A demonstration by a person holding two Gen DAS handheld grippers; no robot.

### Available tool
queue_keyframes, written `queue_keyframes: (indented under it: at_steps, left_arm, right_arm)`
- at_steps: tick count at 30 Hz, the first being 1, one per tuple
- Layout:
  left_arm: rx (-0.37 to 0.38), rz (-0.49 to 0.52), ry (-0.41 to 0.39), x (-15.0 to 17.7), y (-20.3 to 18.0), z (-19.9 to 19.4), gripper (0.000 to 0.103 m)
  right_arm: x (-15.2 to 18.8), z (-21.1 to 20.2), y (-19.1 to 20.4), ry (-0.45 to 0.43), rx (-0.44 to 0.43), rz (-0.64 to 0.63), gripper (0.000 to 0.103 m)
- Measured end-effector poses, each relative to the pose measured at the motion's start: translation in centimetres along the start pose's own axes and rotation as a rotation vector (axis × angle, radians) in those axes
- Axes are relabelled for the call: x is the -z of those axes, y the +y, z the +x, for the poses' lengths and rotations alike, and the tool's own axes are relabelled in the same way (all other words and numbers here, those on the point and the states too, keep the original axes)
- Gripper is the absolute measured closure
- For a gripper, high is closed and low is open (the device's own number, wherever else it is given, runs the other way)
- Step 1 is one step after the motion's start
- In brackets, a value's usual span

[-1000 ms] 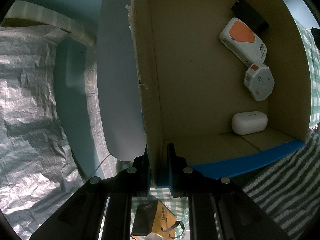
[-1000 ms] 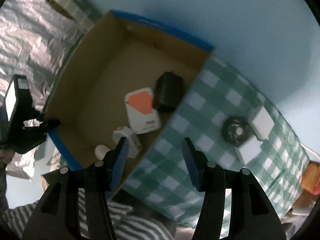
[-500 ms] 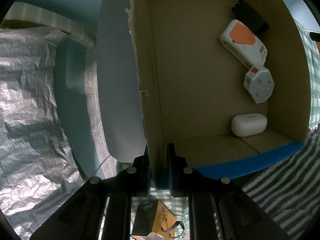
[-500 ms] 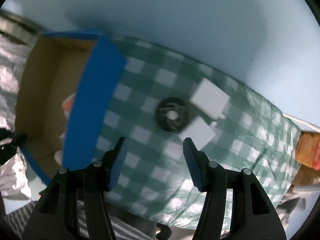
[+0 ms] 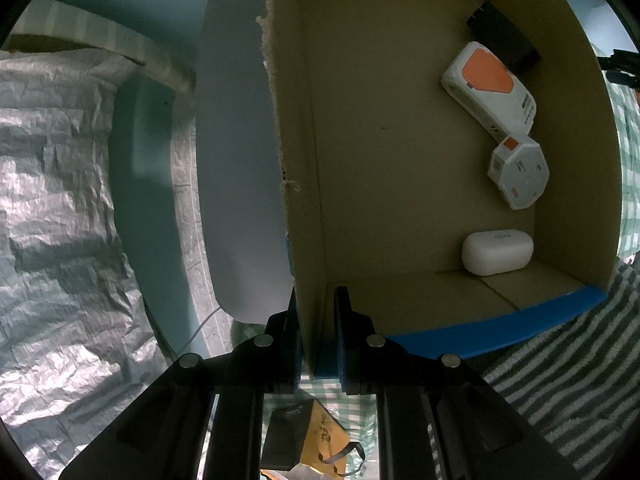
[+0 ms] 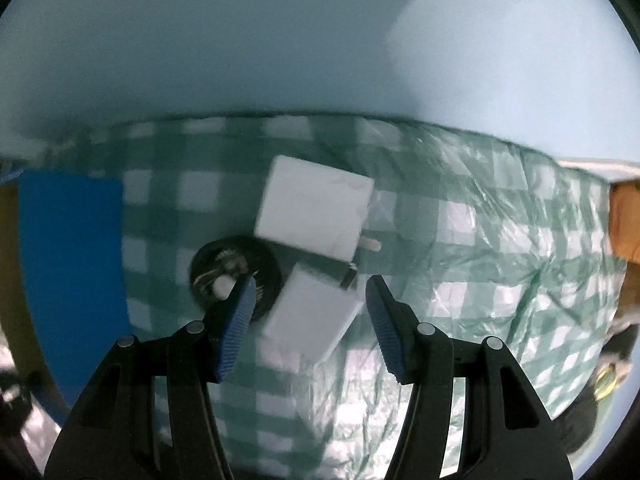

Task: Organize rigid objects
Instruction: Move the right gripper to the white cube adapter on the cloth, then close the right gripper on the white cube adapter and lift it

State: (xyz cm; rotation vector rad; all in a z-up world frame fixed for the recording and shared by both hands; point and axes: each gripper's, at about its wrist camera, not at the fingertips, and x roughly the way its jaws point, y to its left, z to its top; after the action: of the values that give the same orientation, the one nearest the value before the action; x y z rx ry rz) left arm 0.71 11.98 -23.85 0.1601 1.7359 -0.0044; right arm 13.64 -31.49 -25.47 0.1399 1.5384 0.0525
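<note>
Looking along our left gripper (image 5: 316, 334), we see its two fingers pinched on the near corner wall of the cardboard box (image 5: 400, 160), one pad outside and one inside, clamped tight on the board. The box sits open toward us, its blue-taped rim (image 5: 520, 320) running off to the right over a striped towel (image 5: 568, 380). Inside, four things line the right-hand wall: a black adapter (image 5: 504, 36) in the far corner, then a white and orange device (image 5: 490, 86) whose long axis slants from the far corner down toward the wall, then an octagonal white puck (image 5: 519, 172) lying flat, and nearest us a white rounded case (image 5: 498, 252) lying lengthwise across the box floor.

On the other side, our right gripper (image 6: 308, 320) hangs with its blue pads wide apart and holds nothing. Between them, on the green checked cloth (image 6: 480, 240), lies a small white block (image 6: 312, 316), its long axis tilted up to the right; we cannot tell whether either pad touches it, since the view is blurred. A larger white block (image 6: 316, 208) lies just beyond it, and a black round disc (image 6: 236, 276) sits just left, partly behind the left pad. The box's blue flap (image 6: 72, 260) shows at far left.
</note>
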Motion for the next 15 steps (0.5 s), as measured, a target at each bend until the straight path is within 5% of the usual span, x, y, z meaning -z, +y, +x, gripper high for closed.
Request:
queue_keyframes:
  at_steps: [7, 15]
  left_arm:
    - [-0.002, 0.000, 0.000, 0.0, 0.0, 0.1, 0.089]
    - [-0.002, 0.001, 0.000, 0.0, 0.0, 0.1, 0.088]
  right_arm:
    - [-0.8, 2.6, -1.3, 0.036, -0.002, 0.101, 0.045]
    - [-0.4, 4.2, 0.2, 0.091, -0.011, 0.012, 0.049]
